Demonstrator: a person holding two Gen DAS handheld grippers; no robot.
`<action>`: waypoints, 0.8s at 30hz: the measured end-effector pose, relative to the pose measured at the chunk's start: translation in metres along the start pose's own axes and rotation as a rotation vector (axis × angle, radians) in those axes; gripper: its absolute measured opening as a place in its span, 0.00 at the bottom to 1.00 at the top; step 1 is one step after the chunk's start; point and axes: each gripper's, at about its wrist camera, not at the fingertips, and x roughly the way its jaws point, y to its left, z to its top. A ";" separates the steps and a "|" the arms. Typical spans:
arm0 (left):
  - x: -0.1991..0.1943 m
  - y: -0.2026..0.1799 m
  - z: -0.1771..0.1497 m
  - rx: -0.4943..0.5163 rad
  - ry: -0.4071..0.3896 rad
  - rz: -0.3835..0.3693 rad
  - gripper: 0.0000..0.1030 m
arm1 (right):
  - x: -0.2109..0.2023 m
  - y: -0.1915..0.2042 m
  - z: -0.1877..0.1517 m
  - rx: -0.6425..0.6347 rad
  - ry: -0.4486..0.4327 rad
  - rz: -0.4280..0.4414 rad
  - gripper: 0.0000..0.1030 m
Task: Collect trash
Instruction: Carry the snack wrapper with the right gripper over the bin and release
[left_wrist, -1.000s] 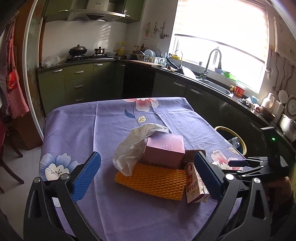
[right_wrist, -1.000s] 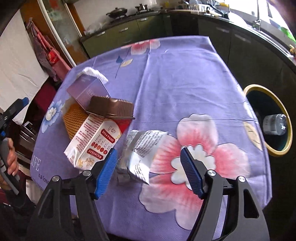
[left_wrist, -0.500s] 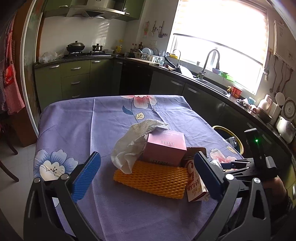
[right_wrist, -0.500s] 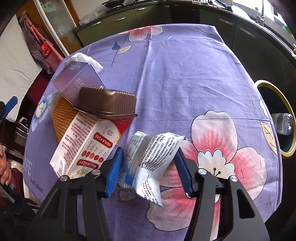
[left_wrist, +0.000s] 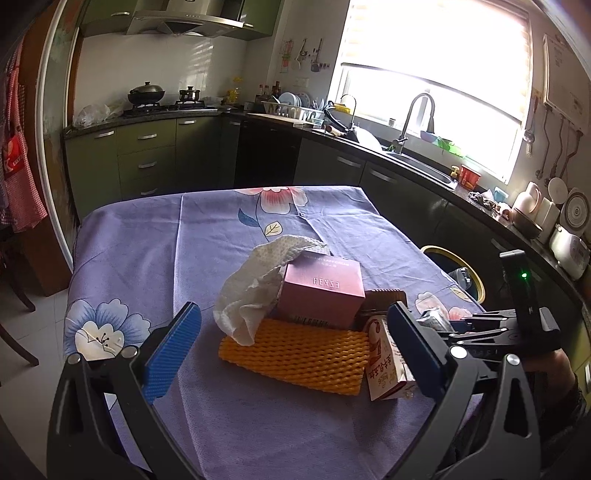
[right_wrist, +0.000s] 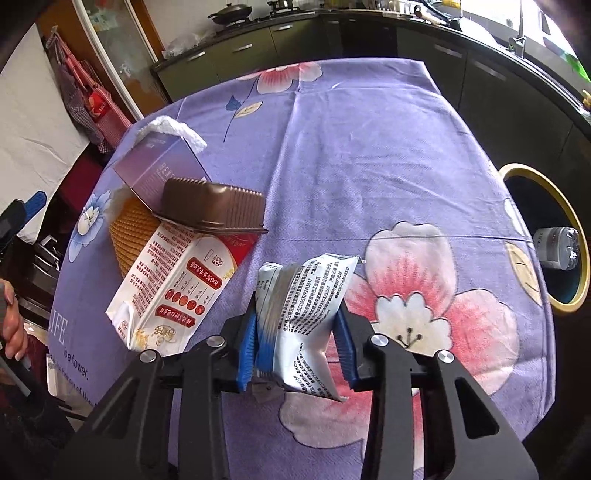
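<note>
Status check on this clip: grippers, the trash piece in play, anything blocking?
Right gripper closing on crumpled wrapper, pads touching it. Left gripper open, empty, hovering. Milk carton close beside wrapper; bin off table edge, path unblocked.

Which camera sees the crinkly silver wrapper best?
The right wrist view: the silver wrapper fills the middle, between the closing right gripper pads. The left wrist view shows only a sliver behind a finger.

The pink box (left_wrist: 319, 291) reads "HEXZE"; the milk carton (right_wrist: 177, 284) shows "100%"; the tablecloth (right_wrist: 369, 147) reads "is a flower"
</note>
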 end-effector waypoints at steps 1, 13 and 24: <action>0.000 -0.001 0.000 0.001 0.001 0.002 0.93 | -0.004 -0.002 -0.001 0.002 -0.007 -0.001 0.36; 0.001 -0.004 0.005 0.001 0.015 0.030 0.93 | -0.079 -0.101 0.018 0.114 -0.133 -0.174 0.36; 0.012 -0.025 0.016 0.031 0.041 0.057 0.93 | -0.053 -0.249 0.061 0.269 -0.063 -0.325 0.36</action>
